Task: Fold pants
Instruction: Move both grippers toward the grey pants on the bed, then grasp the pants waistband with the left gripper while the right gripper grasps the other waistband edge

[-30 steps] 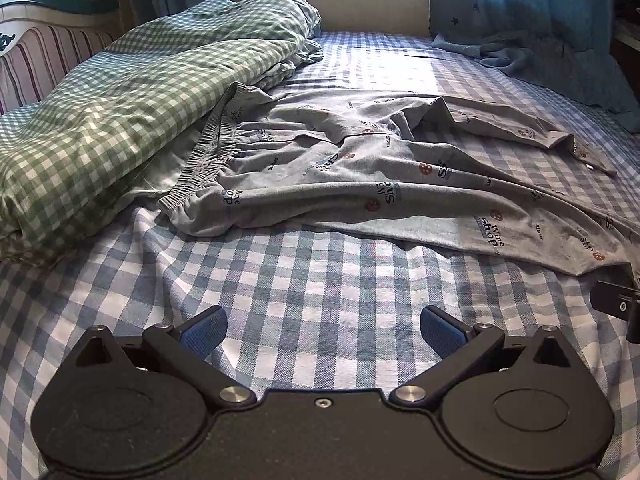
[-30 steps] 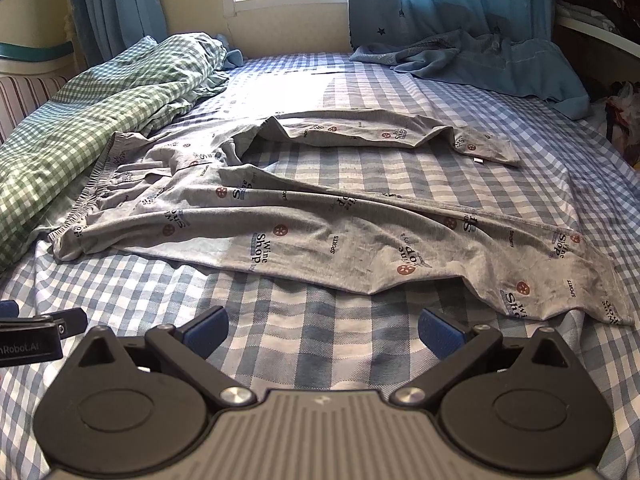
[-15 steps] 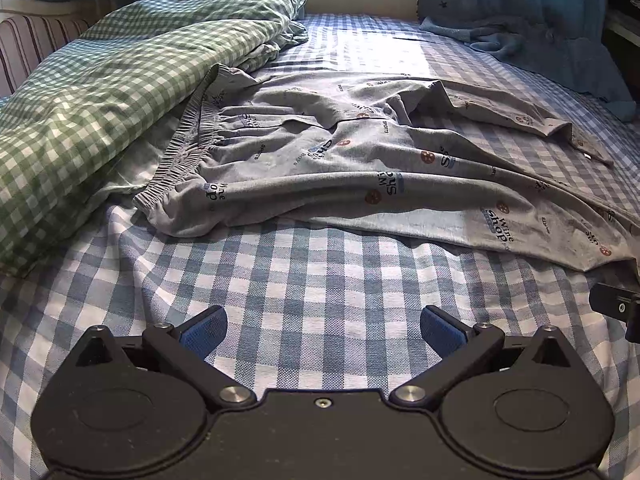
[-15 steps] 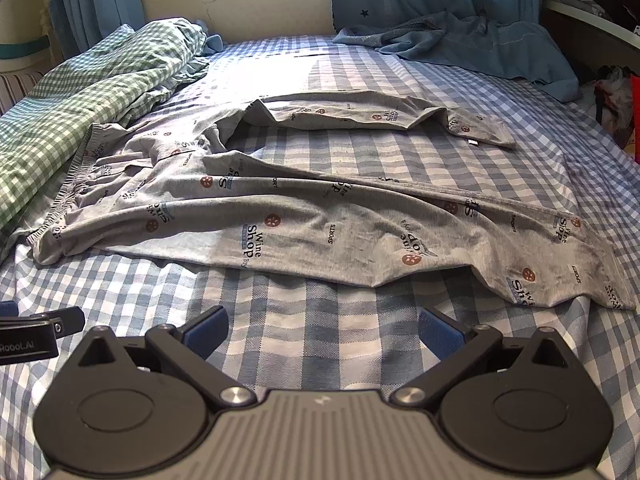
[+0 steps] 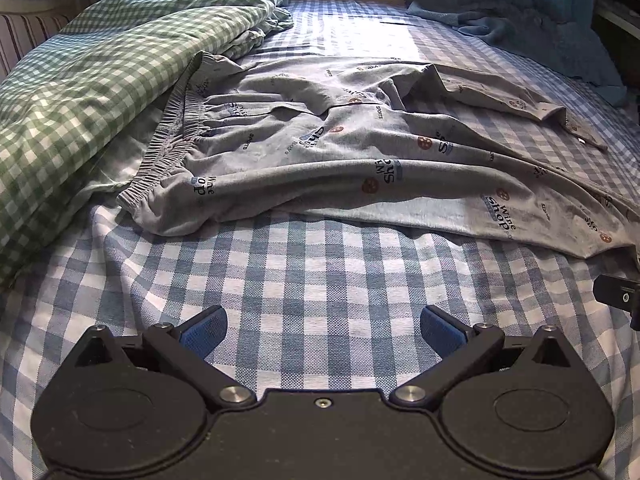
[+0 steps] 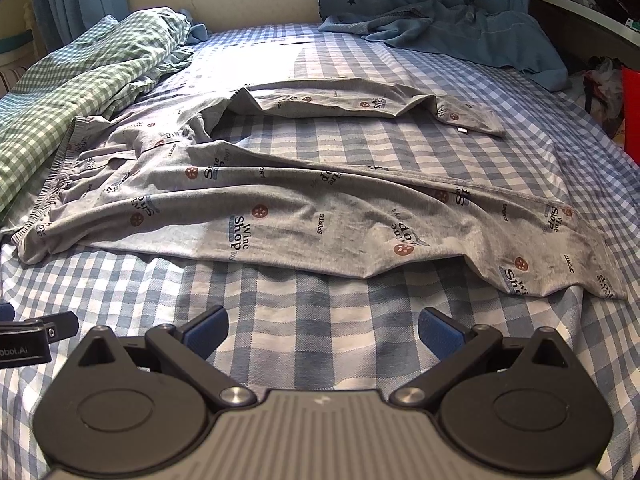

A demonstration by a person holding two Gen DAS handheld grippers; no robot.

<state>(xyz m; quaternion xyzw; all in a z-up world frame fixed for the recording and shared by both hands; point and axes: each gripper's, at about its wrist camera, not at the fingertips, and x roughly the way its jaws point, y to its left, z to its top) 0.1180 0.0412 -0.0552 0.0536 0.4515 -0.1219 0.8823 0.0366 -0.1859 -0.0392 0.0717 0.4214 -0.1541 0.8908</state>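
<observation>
Grey printed pants (image 5: pixel 360 160) (image 6: pixel 320 216) lie spread across a blue checked bed sheet (image 5: pixel 320 272) (image 6: pixel 304 304), legs apart in a V. The elastic waistband (image 5: pixel 172 148) (image 6: pixel 52 188) sits at the left, partly against a green checked duvet. One leg runs along the near side toward the right, the other lies farther back. My left gripper (image 5: pixel 322 330) hovers open over bare sheet just short of the waist end. My right gripper (image 6: pixel 322 332) is open too, in front of the near leg's lower edge. Neither holds anything.
A green checked duvet (image 5: pixel 100 80) (image 6: pixel 80 92) is heaped along the left side. Blue fabric (image 6: pixel 460 36) lies bunched at the far right under a curtain and window. The other gripper's tip shows at each view's edge (image 5: pixel 618 298) (image 6: pixel 36 338). Dark clutter stands off the bed's right side.
Both grippers have moved forward and lower toward the pants, which now fill more of each view. The pants have not shifted. Both stay open.
</observation>
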